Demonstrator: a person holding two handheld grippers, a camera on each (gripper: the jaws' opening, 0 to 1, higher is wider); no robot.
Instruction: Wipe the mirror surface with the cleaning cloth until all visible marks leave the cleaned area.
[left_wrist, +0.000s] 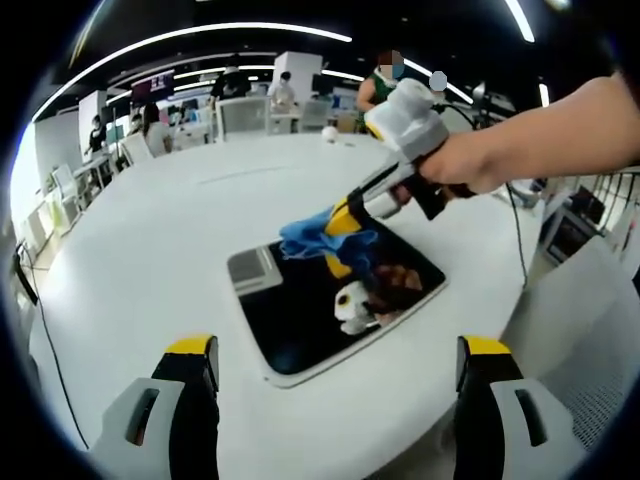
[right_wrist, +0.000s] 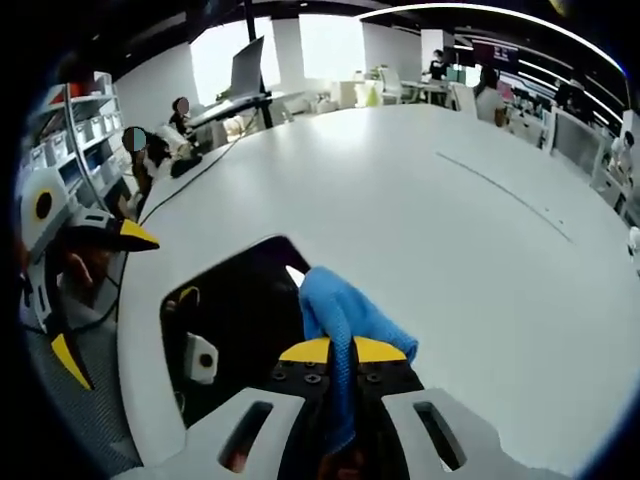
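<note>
A rectangular mirror with a white frame lies flat on the white table, its dark glass reflecting the gripper above it. A hand holds my right gripper over the mirror's far edge, shut on a blue cleaning cloth that touches the glass. In the right gripper view the cloth bunches out past the shut yellow tips of my right gripper, resting at the mirror edge. My left gripper hangs open above the mirror's near side, holding nothing. It enters the right gripper view as my left gripper at the left edge.
The table stretches wide beyond the mirror. A small white ball-like object sits near its far edge. A cable crosses one side. A mesh chair stands by the table's edge. People and desks fill the background.
</note>
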